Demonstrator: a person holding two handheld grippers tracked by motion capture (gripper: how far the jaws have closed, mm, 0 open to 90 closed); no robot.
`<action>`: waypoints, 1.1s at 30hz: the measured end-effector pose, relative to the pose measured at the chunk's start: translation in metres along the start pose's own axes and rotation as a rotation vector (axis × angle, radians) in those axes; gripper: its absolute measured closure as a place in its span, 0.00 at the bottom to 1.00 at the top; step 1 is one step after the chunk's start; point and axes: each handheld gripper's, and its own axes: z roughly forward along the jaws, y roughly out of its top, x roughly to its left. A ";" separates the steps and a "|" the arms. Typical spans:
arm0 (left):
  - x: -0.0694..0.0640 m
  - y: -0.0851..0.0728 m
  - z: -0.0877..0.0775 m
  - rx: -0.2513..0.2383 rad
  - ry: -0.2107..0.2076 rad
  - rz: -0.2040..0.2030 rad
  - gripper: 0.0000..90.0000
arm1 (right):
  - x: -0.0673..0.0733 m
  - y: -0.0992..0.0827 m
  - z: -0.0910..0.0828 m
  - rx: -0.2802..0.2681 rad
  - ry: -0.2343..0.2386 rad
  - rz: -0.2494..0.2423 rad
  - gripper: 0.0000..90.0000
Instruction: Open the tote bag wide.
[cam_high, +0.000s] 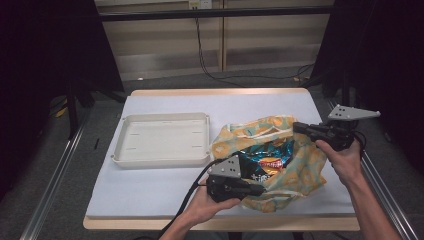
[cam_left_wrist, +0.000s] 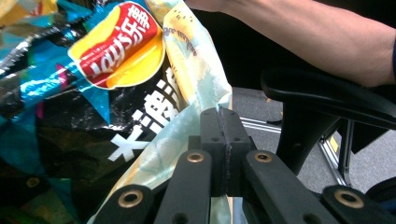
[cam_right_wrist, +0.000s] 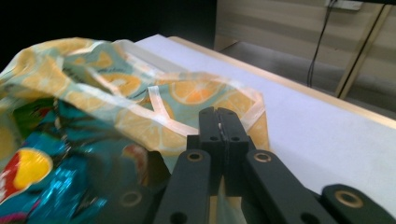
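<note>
**Holding the bag mouth open around the chip packet**

While both of your grippers pinch the cloth, treat the orange-print tote bag (cam_high: 280, 165) as your landmark; everything else is placed from it.

Table (cam_high: 165, 192): white-covered, bag resting on its right half. White tray (cam_high: 162, 137) lies just left of the bag, apart from it, nothing in it.

Bag: slumped, mouth gaping upward. Blue chip packet (cam_high: 265, 161) lies inside the opening, its red-and-yellow logo showing, partly wrapped by the cloth.

Left gripper (cam_high: 260, 189): at the bag's near edge, jaws together with a fold of the rim pinched between them, as its own view shows (cam_left_wrist: 225, 140).

Right gripper (cam_high: 297, 127): at the bag's far right edge, jaws pressed together on the cloth hem there (cam_right_wrist: 224, 135).

Advice, judged from this:
- Keep both pinches on cloth alone; foil caught in either one would likely drag the packet.
- Draw the two edges apart evenly, so the mouth widens without tipping.
- Lift gently; thin fabric may slip from a narrow pinch.
- Keep the packet's path toward the tray in mind.
</note>
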 end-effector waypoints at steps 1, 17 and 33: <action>0.000 0.000 0.000 0.000 0.000 0.000 1.00 | 0.000 0.000 0.000 0.000 0.000 0.000 1.00; 0.000 -0.006 0.002 0.047 -0.030 0.030 1.00 | -0.029 0.021 0.045 -0.030 -0.052 0.063 1.00; 0.008 0.008 -0.026 -0.061 0.062 0.002 0.78 | -0.027 0.018 0.033 -0.016 -0.011 0.069 0.63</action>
